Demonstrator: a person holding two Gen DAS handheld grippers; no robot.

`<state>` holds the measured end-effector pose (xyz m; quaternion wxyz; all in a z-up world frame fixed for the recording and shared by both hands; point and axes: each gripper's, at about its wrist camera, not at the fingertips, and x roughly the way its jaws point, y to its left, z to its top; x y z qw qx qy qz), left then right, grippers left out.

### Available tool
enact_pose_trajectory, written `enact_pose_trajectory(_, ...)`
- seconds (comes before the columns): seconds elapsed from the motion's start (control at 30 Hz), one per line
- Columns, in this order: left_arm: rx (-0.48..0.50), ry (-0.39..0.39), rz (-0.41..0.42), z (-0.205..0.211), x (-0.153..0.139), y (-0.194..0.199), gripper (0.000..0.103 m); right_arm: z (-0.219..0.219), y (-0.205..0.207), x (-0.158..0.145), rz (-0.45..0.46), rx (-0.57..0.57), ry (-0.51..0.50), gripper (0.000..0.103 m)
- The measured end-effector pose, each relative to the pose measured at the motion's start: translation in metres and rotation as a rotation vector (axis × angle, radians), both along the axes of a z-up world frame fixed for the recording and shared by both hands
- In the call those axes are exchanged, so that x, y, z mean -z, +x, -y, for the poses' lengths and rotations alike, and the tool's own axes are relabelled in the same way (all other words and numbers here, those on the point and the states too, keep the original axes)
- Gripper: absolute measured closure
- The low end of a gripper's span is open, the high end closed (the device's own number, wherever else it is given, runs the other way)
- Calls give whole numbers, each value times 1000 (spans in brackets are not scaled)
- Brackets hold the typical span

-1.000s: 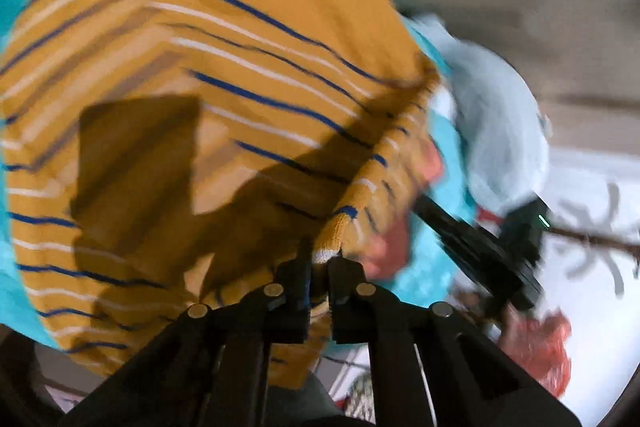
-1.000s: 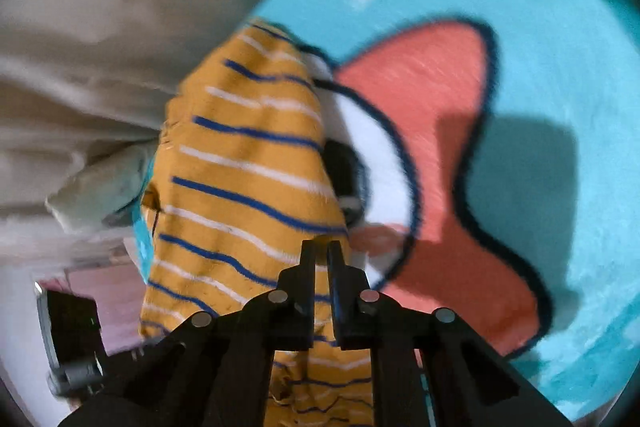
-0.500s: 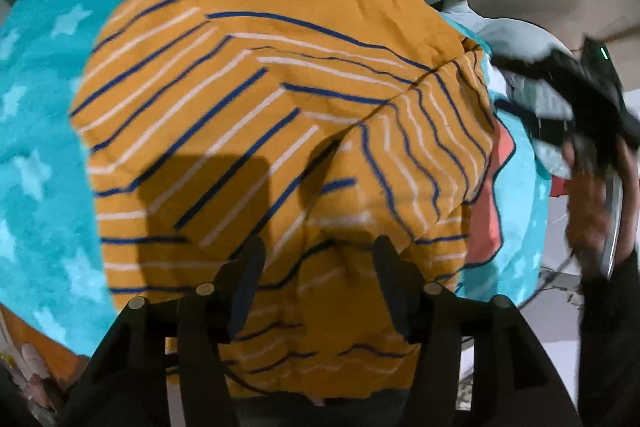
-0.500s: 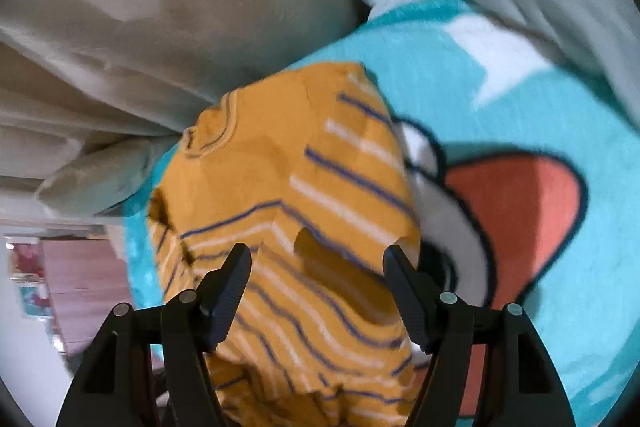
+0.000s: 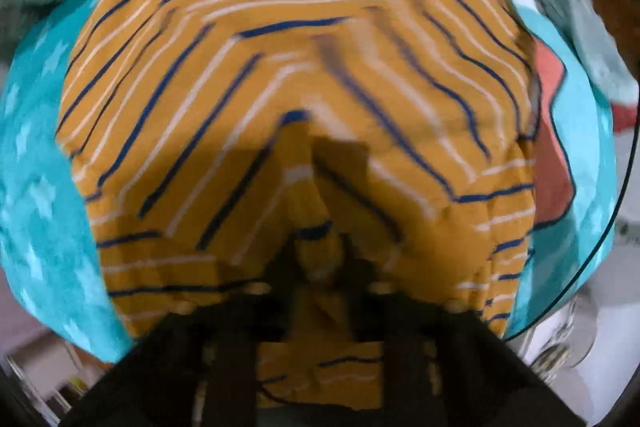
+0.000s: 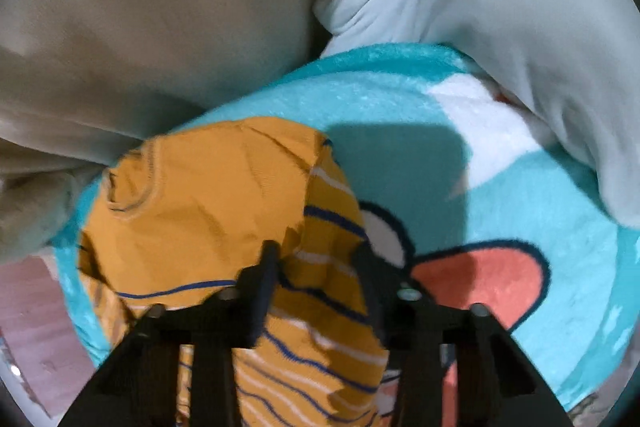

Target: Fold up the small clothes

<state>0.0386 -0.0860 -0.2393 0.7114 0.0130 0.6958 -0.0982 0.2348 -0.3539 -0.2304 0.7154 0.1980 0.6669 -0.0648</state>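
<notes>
Fabric bunched at the near hem is the left gripper (image 5: pixel 320 259)'s concern: its fingers (image 5: pixel 288 267) have just been closing and now pinch a small ridge of the mustard striped shirt (image 5: pixel 280 67), which lies spread over the turquoise blanket (image 5: pixel 36 195) (the pinch looks meant to lift that edge for the next fold, though blur hides the pads' exact bite). Half a second ago those fingers stood wide over the flat cloth; a second ago they were clamped on a raised corner.

Further right, the right gripper (image 6: pixel 316 259) points down at the shirt's other side near the collar (image 6: pixel 132 195), where one flap is folded over the body. Its fingers (image 6: pixel 268 267) have also just been closing, and sit narrower than in the earlier frame, straddling the striped flap with gaps showing, so no grip yet. A pale grey cloth (image 6: pixel 520 27) lies well beyond.
</notes>
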Motion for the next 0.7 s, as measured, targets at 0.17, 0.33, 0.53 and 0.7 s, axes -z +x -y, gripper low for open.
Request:
enact_pose_trajectory(0.17,-129,-177,-28,-60,-23,-7,94,-17,1,-27,70,-44,34,95)
enact_pose_trajectory(0.33,-246,-260,-85,-114,-20,-12,94,-73,19,-39,88,-196,92,96)
enact_pose_trajectory(0.53,-319,-310,-101,-139,2,-9,92,-119,40,10,10,-289,70,95)
enact_pose_trajectory(0.7,-307,-293,-90,-159,-1,-19,81,-120,36,0,98,-269,156,70)
